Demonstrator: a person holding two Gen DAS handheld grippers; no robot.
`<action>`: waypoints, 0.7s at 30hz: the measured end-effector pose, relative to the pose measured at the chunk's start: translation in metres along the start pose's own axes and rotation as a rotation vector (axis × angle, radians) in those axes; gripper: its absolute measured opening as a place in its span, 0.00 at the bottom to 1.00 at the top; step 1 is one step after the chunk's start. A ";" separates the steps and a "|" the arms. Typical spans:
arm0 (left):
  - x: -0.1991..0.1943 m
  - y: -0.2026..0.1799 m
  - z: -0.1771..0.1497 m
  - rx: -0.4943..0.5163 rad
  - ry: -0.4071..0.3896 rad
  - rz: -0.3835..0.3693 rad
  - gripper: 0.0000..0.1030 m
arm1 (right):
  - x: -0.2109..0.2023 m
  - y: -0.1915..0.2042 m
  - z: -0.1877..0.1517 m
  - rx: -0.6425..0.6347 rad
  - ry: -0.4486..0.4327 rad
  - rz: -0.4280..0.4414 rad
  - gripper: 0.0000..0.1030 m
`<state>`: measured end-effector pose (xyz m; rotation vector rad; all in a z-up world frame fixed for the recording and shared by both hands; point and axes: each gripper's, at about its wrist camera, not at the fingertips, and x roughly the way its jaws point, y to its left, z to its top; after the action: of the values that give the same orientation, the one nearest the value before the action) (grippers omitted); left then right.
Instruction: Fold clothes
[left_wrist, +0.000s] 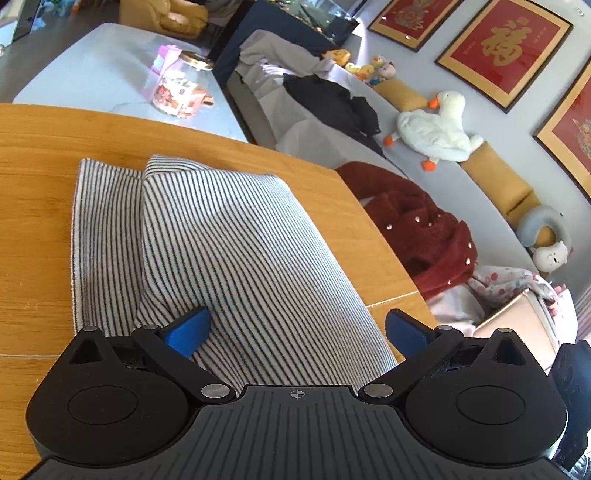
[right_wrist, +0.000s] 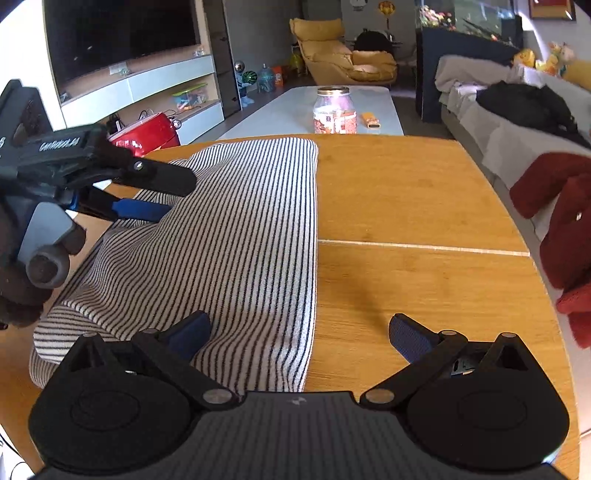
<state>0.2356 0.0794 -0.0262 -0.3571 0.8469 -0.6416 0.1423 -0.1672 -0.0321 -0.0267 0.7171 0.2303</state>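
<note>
Garment: a striped top (right_wrist: 229, 236) lies on the wooden worktop (right_wrist: 406, 206), doubled over itself, with one long straight edge running away from the right camera and a flatter layer showing beyond the raised fold in the left view (left_wrist: 107, 229).
Left tongs (left_wrist: 295, 328): spread wide, low over the cloth, one blue pad (left_wrist: 190, 326) pressing into or resting on a soft ridge of fabric; nothing is pinched between them. From the right camera they appear at the garment's far left side.
Right tongs (right_wrist: 299, 332): spread wide too, straddling the near right edge of the top, the left pad over cloth, the other over bare wood.
Handling: thin, light knit, limp and easily rumpled; it will sag and drag rather than hold shape, so both ends should move together.
Where to grip: judged best at a folded edge or corner, catching every layer, not the puffed middle.
Stage: partly folded; whether another fold is due or this is final smoothing cannot be told.
Nearby: red garment (right_wrist: 561, 221) on the sofa beside the worktop.
</note>
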 end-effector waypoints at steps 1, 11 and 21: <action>-0.003 -0.002 -0.002 0.014 0.000 0.018 1.00 | 0.000 -0.001 0.000 0.015 0.003 0.011 1.00; -0.054 -0.032 -0.057 0.242 0.024 0.217 1.00 | 0.000 -0.004 0.002 0.112 0.008 0.111 1.00; -0.067 -0.035 -0.092 0.286 0.091 0.231 1.00 | -0.013 0.020 0.034 -0.089 -0.142 0.074 0.99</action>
<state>0.1175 0.0927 -0.0265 0.0290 0.8549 -0.5567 0.1503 -0.1465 0.0036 -0.0685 0.5662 0.3313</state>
